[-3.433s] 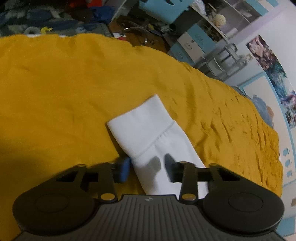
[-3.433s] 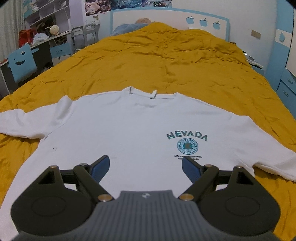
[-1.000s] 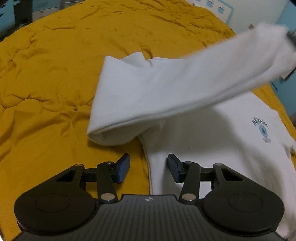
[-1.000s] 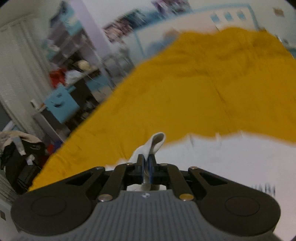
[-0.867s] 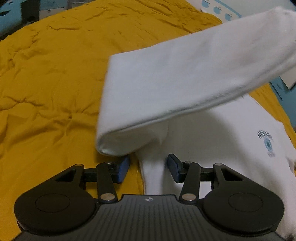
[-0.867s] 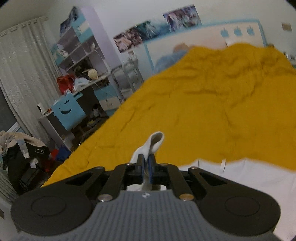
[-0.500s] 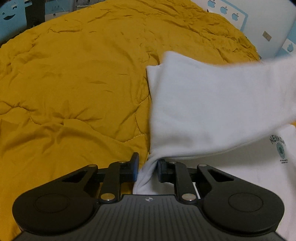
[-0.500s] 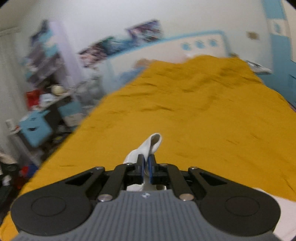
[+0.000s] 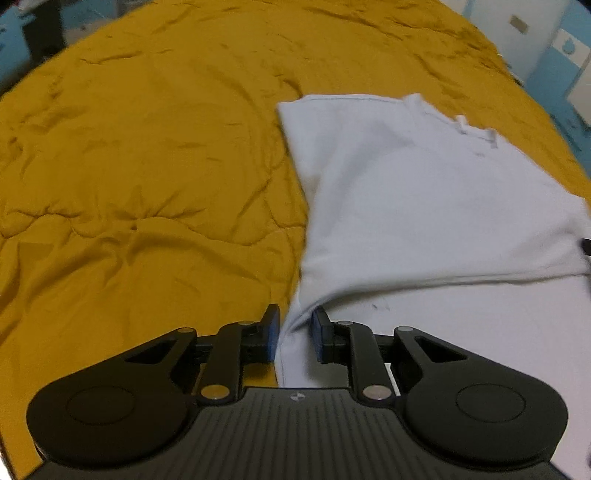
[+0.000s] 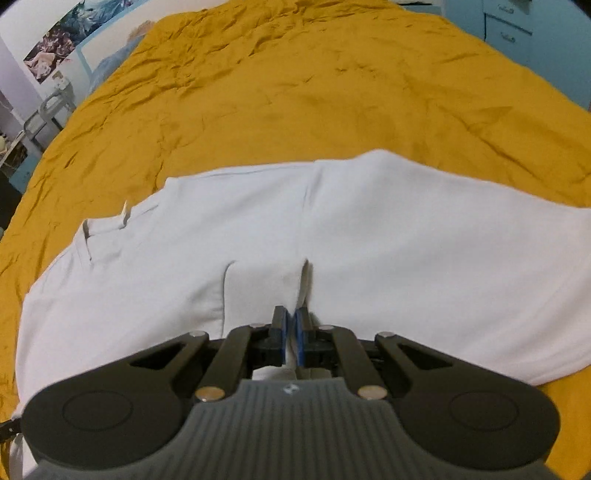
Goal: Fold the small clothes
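A white sweatshirt [image 9: 424,192] lies on the yellow bedspread [image 9: 147,147], its left side folded over the body. My left gripper [image 9: 293,334] is shut on the shirt's folded left edge near the hem. In the right wrist view the sweatshirt [image 10: 369,229] spreads across the bed, neck label at the left. My right gripper [image 10: 290,334] is shut on the sleeve cuff [image 10: 266,291], which lies over the shirt's middle.
The yellow bedspread [image 10: 314,92] stretches beyond the shirt. Blue drawers [image 10: 517,26] stand at the far right, a poster and pale headboard [image 10: 92,40] at the far left. A blue and white cabinet [image 9: 561,48] shows at the upper right in the left wrist view.
My right gripper carried the cuff across and down onto the shirt's body. My left gripper closed on the folded edge. The sleeve now lies flat instead of hanging in the air.
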`<state>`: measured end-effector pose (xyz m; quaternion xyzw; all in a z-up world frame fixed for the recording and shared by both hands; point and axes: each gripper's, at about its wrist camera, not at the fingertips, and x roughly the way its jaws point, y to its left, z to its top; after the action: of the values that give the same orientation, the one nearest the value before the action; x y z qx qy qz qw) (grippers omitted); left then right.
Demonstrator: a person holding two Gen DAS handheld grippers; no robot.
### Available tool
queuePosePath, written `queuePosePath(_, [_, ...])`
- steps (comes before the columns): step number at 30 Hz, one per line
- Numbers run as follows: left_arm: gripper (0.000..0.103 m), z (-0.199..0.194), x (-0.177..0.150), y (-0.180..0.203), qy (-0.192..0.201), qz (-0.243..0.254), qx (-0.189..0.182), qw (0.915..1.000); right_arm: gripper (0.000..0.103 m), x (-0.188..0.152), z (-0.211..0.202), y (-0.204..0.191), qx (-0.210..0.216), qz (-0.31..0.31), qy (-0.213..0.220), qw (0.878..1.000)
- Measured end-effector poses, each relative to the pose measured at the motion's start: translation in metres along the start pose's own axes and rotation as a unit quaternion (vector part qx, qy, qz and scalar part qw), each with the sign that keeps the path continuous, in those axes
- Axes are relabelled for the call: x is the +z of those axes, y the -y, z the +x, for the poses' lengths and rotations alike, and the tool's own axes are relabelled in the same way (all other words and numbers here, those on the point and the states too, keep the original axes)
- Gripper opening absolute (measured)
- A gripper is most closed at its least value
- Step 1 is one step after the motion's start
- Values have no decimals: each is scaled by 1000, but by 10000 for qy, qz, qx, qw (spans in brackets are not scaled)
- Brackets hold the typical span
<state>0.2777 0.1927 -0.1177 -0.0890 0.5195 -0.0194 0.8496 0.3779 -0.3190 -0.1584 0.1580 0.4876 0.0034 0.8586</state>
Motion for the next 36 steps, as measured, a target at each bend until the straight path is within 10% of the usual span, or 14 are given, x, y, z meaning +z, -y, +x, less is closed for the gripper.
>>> queuePosePath(4, [49,-31,22,-14,548,-120,-775,9954,0,-2,-4,6,119,-171,21,9998])
queuePosePath(9, [50,-4,70,-35,851,-993,-644,9893,0,-6,-4,11,167,-212,14,9996])
queuePosePath(17, [35,82,100,-48,600,-2055,-871,9729,0,-10,-5,18,381,-231,88,9990])
queuePosePath(20, [5,90,98,-48,691,-2204,-1110,9666,0,-11,-4,19,435,-222,127,9987])
queuePosePath(26, [3,45,101,-47,1507,-1528,-1279,9683,0,-13,-34,14,916,-425,856,9912])
queuePosePath(36, [11,70,96,-23,1088,-681,11,9917,0,-15,3,8,171,-642,445,9968])
